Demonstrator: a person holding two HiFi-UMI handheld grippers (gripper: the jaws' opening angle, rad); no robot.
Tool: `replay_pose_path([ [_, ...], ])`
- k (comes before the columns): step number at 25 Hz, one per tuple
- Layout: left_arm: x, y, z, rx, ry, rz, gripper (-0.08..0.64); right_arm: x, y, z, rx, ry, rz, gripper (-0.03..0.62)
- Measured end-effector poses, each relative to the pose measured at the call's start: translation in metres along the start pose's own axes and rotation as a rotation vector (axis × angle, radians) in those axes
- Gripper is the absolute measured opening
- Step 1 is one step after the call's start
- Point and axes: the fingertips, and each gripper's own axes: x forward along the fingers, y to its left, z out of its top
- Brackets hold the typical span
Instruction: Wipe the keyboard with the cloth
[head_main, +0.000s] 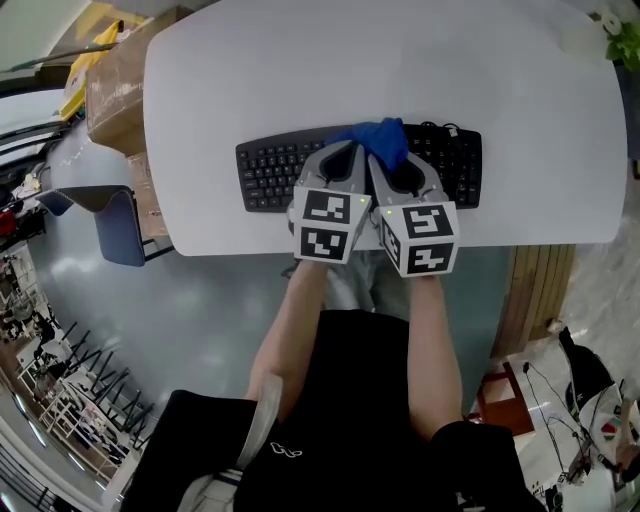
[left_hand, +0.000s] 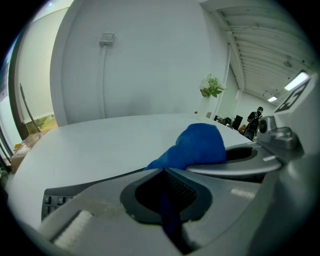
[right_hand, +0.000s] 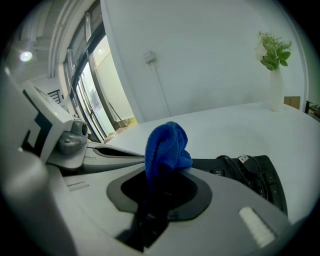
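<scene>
A black keyboard (head_main: 270, 172) lies near the front edge of the white table (head_main: 300, 70). Over its middle a bunched blue cloth (head_main: 382, 140) is held up. My left gripper (head_main: 348, 155) and right gripper (head_main: 386, 162) stand side by side, both shut on the cloth. In the left gripper view a thin blue strip of the cloth (left_hand: 197, 144) runs down between the closed jaws, and the right gripper (left_hand: 260, 162) shows alongside. In the right gripper view the cloth (right_hand: 166, 147) rises from the closed jaws, with the keyboard (right_hand: 257, 177) and its coiled cable to the right.
Cardboard boxes (head_main: 118, 80) and a blue chair (head_main: 112, 218) stand left of the table. A plant in a white vase (right_hand: 274, 75) sits at the table's far right corner. A wooden panel (head_main: 540, 290) stands on the floor at the right.
</scene>
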Motion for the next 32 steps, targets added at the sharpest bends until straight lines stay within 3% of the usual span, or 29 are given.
replay_pose_path([
  [18,0.028,-0.051,0.017,0.066,0.008,-0.077,-0.003,-0.029,-0.049,0.002,0.053,-0.028,-0.071,0.095],
  [32,0.045,-0.102,0.030,0.114,0.015,-0.192,-0.005,-0.063,-0.090,0.007,0.060,-0.042,-0.162,0.094],
])
